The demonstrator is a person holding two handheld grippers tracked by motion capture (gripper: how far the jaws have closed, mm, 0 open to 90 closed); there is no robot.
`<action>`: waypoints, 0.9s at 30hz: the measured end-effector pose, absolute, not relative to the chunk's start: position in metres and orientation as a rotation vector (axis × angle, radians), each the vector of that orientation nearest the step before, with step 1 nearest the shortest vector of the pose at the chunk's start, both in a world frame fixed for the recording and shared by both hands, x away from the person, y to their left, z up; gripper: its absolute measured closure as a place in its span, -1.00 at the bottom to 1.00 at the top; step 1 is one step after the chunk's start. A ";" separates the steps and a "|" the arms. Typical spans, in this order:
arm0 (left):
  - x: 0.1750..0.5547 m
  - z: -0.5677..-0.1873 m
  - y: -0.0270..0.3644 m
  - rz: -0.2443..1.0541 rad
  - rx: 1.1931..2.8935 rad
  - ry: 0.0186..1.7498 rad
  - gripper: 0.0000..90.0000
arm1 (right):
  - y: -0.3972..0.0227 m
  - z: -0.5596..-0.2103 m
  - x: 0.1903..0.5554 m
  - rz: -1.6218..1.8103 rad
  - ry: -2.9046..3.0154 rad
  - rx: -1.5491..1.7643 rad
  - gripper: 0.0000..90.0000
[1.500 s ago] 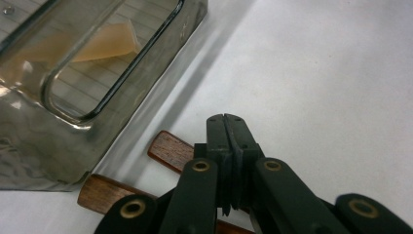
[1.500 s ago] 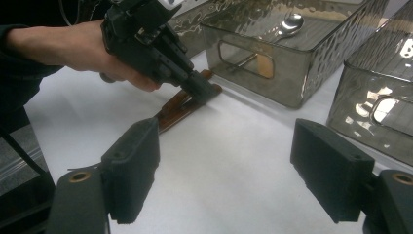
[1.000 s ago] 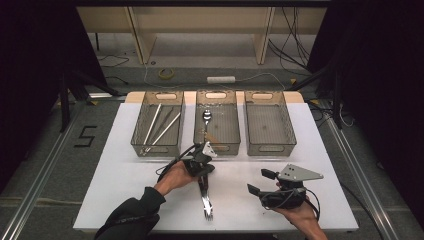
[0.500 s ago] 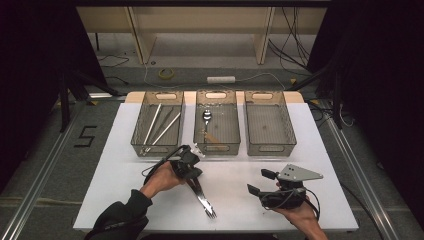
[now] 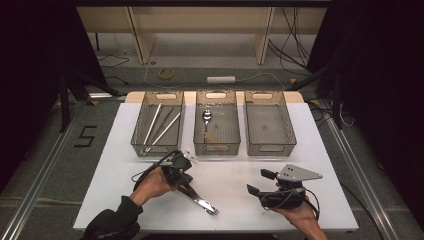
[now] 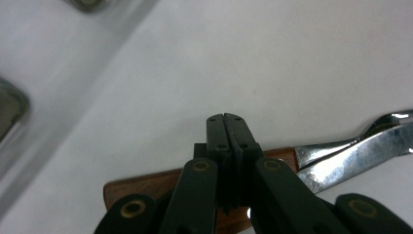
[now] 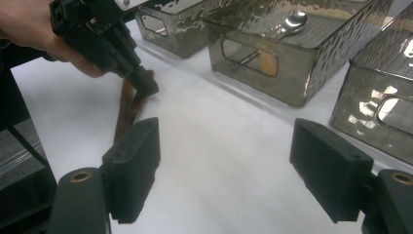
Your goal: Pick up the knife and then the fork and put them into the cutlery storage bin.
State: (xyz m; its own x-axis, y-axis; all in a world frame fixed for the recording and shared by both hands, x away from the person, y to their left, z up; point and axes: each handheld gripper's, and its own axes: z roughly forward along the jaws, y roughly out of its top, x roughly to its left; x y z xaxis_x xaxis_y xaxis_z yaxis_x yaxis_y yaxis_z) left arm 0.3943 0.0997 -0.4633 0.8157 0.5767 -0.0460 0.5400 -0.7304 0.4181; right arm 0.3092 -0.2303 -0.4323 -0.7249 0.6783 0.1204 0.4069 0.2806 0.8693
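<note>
A fork [image 5: 202, 201] with a brown wooden handle [image 6: 146, 187] lies slanted on the white table [image 5: 320, 145], its metal tines [image 6: 355, 153] toward the front edge. My left gripper [image 5: 188, 184] is at the handle end. Its jaws are shut, pad against pad, with no gap in the left gripper view [image 6: 226, 119]. The handle crosses right beneath them, not between the tips. In the right gripper view the left gripper [image 7: 146, 87] meets the top of the handle [image 7: 127, 105]. My right gripper [image 5: 260, 182] rests at the front right, open with nothing between its pads [image 7: 226, 141].
Three smoky see-through bins stand in a row at the back. The left bin [image 5: 159, 145] holds long metal utensils, the middle bin [image 5: 216, 147] holds a spoon [image 5: 206, 117], and the right bin [image 5: 270, 147] stands beside it. Beyond the table lie floor cables.
My left hand has moved left with its gripper. The fork's handle end swung left with it while the tines stayed about where they were. The right gripper has kept still.
</note>
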 end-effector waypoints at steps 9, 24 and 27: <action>0.379 -0.463 0.106 0.078 2.615 0.856 0.98 | -0.230 -0.432 0.309 1.419 2.284 0.991 -0.38; 0.356 -0.462 0.120 0.053 2.609 0.889 0.97 | -0.228 -0.432 0.309 1.406 2.296 0.984 -0.38; 0.353 -0.463 0.122 0.059 2.601 0.893 0.97 | -0.228 -0.432 0.309 1.406 2.296 0.984 -0.38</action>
